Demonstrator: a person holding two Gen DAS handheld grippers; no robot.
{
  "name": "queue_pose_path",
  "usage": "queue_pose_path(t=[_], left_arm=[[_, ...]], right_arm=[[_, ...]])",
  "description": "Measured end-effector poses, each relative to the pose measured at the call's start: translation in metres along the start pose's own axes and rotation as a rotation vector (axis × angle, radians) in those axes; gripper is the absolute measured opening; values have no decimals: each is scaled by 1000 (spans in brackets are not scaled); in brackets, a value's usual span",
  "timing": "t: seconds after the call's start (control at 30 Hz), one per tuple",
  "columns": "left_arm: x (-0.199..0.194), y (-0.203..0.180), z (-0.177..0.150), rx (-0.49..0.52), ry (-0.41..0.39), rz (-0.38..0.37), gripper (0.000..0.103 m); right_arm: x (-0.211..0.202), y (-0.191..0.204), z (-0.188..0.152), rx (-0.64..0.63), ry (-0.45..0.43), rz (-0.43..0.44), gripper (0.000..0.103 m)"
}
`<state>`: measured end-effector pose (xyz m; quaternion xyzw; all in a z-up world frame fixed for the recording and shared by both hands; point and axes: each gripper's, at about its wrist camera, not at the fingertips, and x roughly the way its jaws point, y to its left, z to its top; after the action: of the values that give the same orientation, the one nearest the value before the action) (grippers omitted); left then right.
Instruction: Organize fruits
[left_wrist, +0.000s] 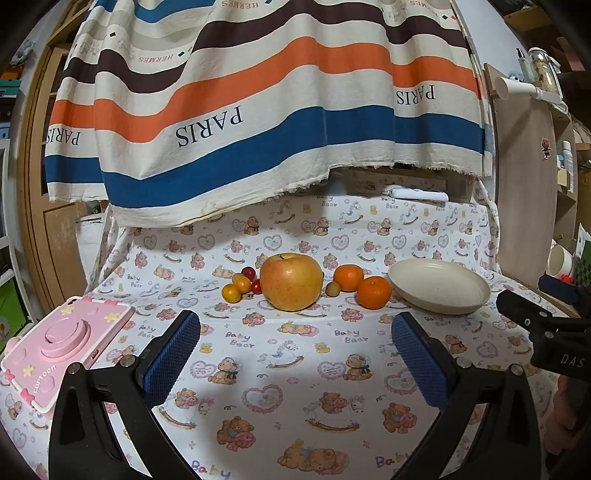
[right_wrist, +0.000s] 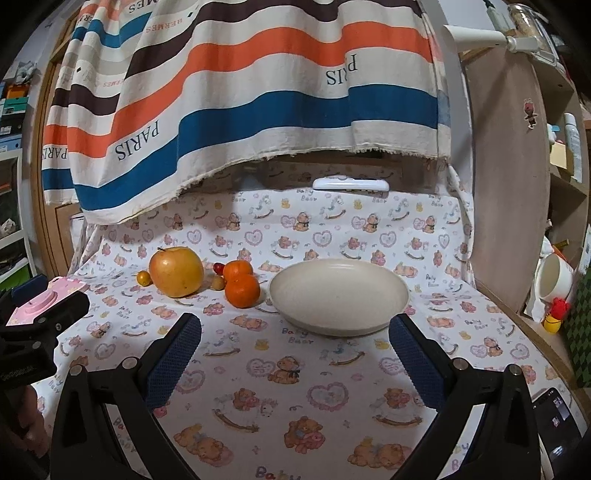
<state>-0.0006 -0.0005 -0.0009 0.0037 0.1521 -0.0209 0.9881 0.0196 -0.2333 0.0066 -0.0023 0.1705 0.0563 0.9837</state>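
Black plastic left gripper (left_wrist: 295, 354) and right gripper (right_wrist: 294, 354); blue cross-hatched pads (left_wrist: 173, 360) inside the fingers, silver screws behind them, white lettering on the housings.

My tongs' pads (left_wrist: 173, 354) look rough, blue, rubbery; the plate (right_wrist: 388, 310) is matt, the apple (left_wrist: 291, 282) glossy on printed cloth (left_wrist: 295, 369).

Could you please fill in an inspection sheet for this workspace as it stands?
Surface: white bear-print tablecloth, flat.
Job's things: large yellow-red apple, two orange tangerines, small yellow and red fruits clustered left of the empty cream round plate.
Clutter: pink toy camera at the left edge; white remote-like device at the back.
Grippers: left gripper and right gripper open, holding nothing.
Cables: nothing seen.
Surroundings: striped hanging cloth, wooden shelving.
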Motion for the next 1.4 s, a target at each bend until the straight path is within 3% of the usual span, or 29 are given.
queue_pose_path(t=[0.27,1.4], left_arm=[[1,1,-1,-3,-3,-1,103],[0,-5,0,0,-4,-2,103]], right_arm=[[-8,7,0,-33,-45,-3,102],[-7,7,-1,-34,-42,17,102]])
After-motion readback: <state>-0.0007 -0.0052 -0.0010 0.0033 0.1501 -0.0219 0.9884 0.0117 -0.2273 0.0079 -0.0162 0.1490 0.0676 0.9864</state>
